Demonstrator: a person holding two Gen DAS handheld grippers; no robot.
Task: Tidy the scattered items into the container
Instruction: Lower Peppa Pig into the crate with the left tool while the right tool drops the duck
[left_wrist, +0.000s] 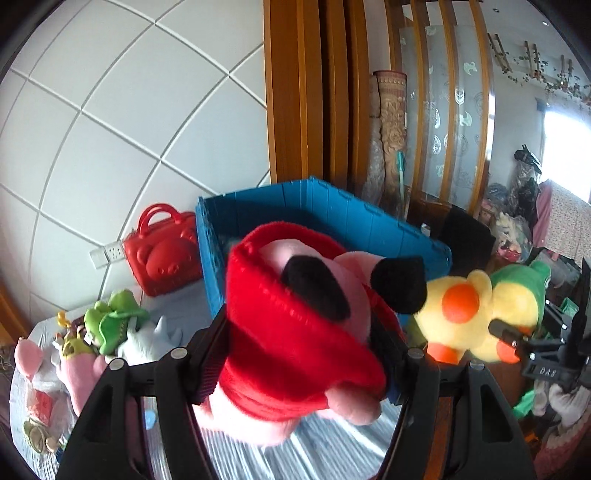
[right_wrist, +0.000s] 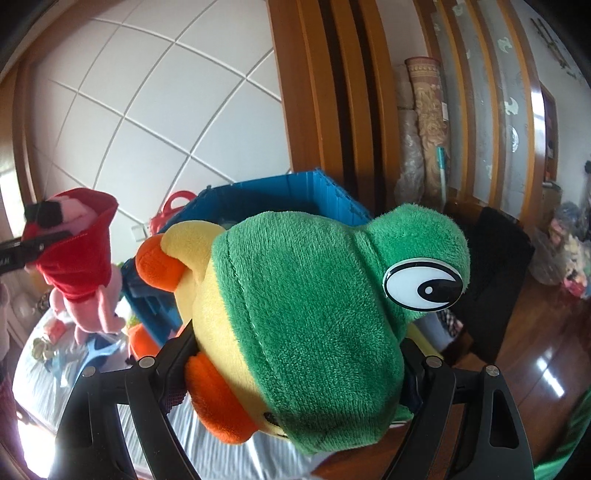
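The left gripper (left_wrist: 306, 350) is clenched on a pink plush toy in a red hood (left_wrist: 295, 325), its two black fingers pressing the toy's sides, with the toy's black ears poking up toward the camera and a pink limb hanging below the hood. The right gripper (right_wrist: 295, 354) is likewise clamped on a yellow duck plush in a green frog hood (right_wrist: 314, 314), with the hood's big white-and-black eye turned to the right and the orange beak and an orange foot showing on the left side. Both toys are held up in the air in front of the blue crate (left_wrist: 332, 206), which stands open-topped on the striped bed cover (left_wrist: 314, 450) just beyond them; in the left wrist view the duck hangs to the right of the pink toy and level with it, near the crate's right corner. A red plastic carry case (left_wrist: 166, 254) with a bear face moulded on it stands against the white panelled wall (left_wrist: 129, 110), touching or just beside the crate's left end. More soft toys lie scattered on the cover at the left, among them a green plush (left_wrist: 114, 321), a grey plush (left_wrist: 155, 339) and a pink one (left_wrist: 27, 356). Behind the crate rise wooden door frames (left_wrist: 295, 92) and a rolled patterned mat (left_wrist: 393, 122) leaning upright
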